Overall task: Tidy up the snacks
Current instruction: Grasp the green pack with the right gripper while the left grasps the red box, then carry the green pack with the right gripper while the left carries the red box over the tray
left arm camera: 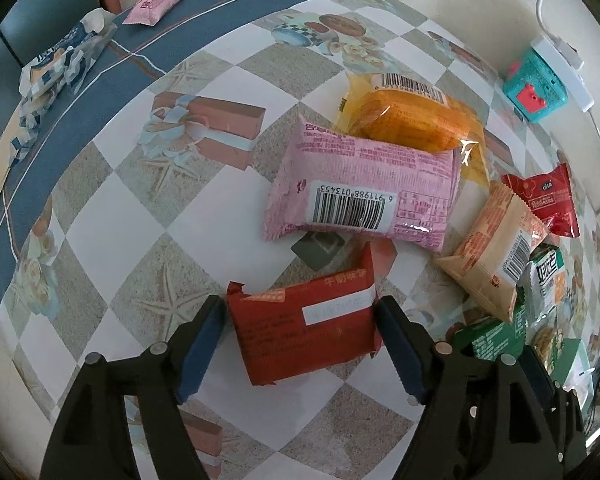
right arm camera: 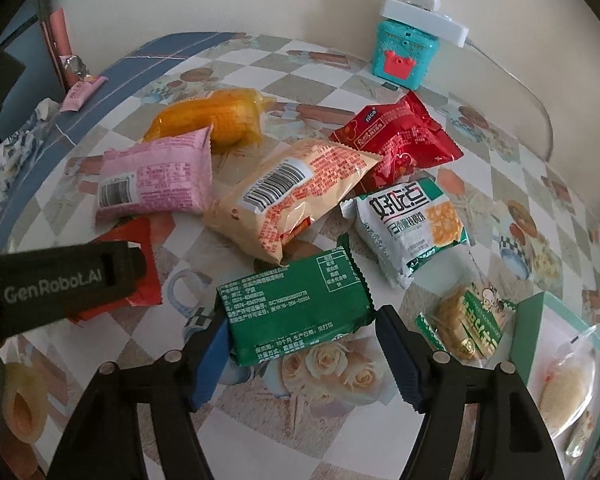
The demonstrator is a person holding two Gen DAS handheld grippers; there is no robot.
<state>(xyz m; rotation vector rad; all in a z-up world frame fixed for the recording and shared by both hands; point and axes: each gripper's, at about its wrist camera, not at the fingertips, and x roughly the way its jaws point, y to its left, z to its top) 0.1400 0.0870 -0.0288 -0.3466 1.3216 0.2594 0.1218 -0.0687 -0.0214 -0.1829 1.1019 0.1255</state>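
My left claw (left arm camera: 300, 316) stands spread around a flat red foil snack packet with a white label strip (left arm camera: 306, 332); its blue pads sit right at the packet's two short edges, but I cannot tell whether they press it. The packet lies flat on the counter (left arm camera: 112, 216), which wears a checked cloth printed with starfish and gift boxes. Just beyond it rests a puffy pink plastic packet with its barcode up (left arm camera: 364, 196), and a clear-wrapped orange cake (left arm camera: 416, 120) leans against the pink one's far side.

My right claw (right arm camera: 300, 324) is likewise spread around a flat green foil snack packet with white print (right arm camera: 296, 308), the left pad touching its edge, the right pad just beside its corner. Beyond it lies a pale tan packet with red lettering and a barcode (right arm camera: 288, 200), partly overlapping a shiny red pouch (right arm camera: 396, 144). A white-and-green cracker packet (right arm camera: 412, 224) sits near the green one's far right corner. To the right, a small clear packet of golden biscuits with green trim (right arm camera: 468, 320) lies against the wall of a teal box (right arm camera: 528, 320). At the back by the wall stands a teal tin with a red crab (right arm camera: 402, 56).
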